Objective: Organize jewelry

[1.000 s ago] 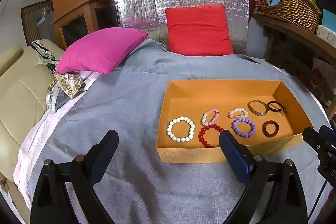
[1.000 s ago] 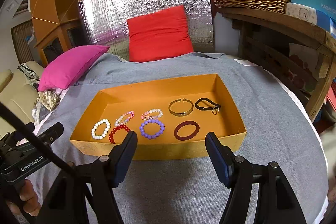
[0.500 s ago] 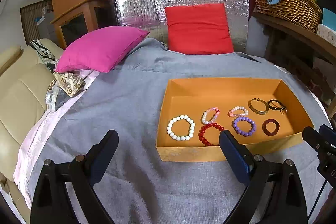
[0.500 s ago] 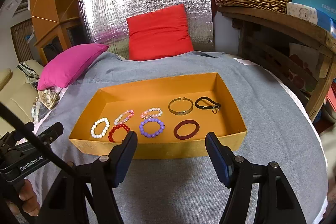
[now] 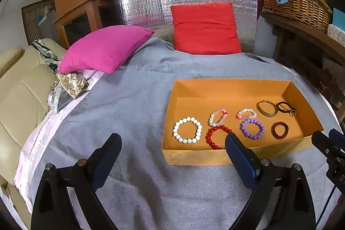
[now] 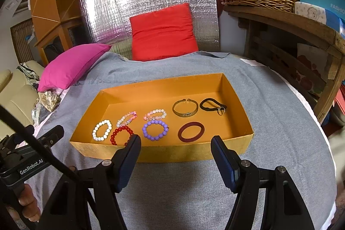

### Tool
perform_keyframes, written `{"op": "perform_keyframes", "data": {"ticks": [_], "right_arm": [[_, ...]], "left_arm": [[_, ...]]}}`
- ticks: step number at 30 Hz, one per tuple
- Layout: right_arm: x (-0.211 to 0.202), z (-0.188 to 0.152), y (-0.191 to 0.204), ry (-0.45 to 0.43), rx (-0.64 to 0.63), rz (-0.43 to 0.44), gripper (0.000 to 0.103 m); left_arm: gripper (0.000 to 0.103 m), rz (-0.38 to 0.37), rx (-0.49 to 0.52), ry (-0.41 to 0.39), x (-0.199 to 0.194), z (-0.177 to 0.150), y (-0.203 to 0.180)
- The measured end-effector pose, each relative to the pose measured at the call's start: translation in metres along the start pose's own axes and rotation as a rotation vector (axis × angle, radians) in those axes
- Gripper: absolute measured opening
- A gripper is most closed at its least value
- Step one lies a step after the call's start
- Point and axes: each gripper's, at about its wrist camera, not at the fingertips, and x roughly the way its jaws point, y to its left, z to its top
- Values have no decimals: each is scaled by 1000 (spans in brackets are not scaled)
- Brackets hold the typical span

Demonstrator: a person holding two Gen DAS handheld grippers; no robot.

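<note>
Left gripper [image 5: 173,147]: jaws spread wide, nothing held or touched; it is held above the grey cloth [image 5: 129,111], angled downward, just left of the orange box [image 5: 194,157]. Right gripper [image 6: 175,149]: jaws also apart and empty, held over the box's near wall, tilted down. Inside the box, bracelets are laid out flat: white beads [image 6: 102,130], red beads [image 6: 120,134], purple beads [image 6: 155,129], a gold bangle [image 6: 185,108], a dark red ring [image 6: 191,132].

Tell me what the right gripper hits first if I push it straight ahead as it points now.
Probably the near wall of the orange cardboard tray, right ahead of the open right gripper. Clearing it, the dark red ring bangle looks next; depth is uncertain.
</note>
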Motion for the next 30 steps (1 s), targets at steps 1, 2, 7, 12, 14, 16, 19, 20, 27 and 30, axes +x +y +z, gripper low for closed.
{"op": "perform_keyframes", "data": {"ticks": [1, 2, 7, 12, 14, 16, 19, 20, 27, 30], "right_arm": [[0, 0, 0, 1, 1, 1, 71], [0, 0, 0, 1, 1, 2, 71], [1, -1, 0, 3, 0, 2, 71], [1, -1, 0, 3, -1, 0, 71], [1, -1, 0, 4, -2, 0, 71], [1, -1, 0, 3, -2, -1, 71], [2, -2, 0, 6, -2, -1, 71], [2, -2, 0, 6, -2, -1, 71], [3, -2, 0, 7, -3, -1, 71], [4, -3, 0, 8, -3, -1, 71]], "left_arm": [[97, 0, -1, 0, 0, 0, 0], [97, 0, 0, 0, 0, 0, 0], [97, 0, 4, 1, 1, 0, 0], [97, 2, 5, 2, 0, 0, -1], [97, 1, 6, 3, 1, 0, -1], [97, 3, 7, 4, 1, 0, -1], [97, 1, 8, 4, 1, 0, -1], [97, 1, 8, 4, 1, -1, -1], [97, 1, 8, 5, 1, 0, -2], [97, 0, 9, 5, 1, 0, -2]]}}
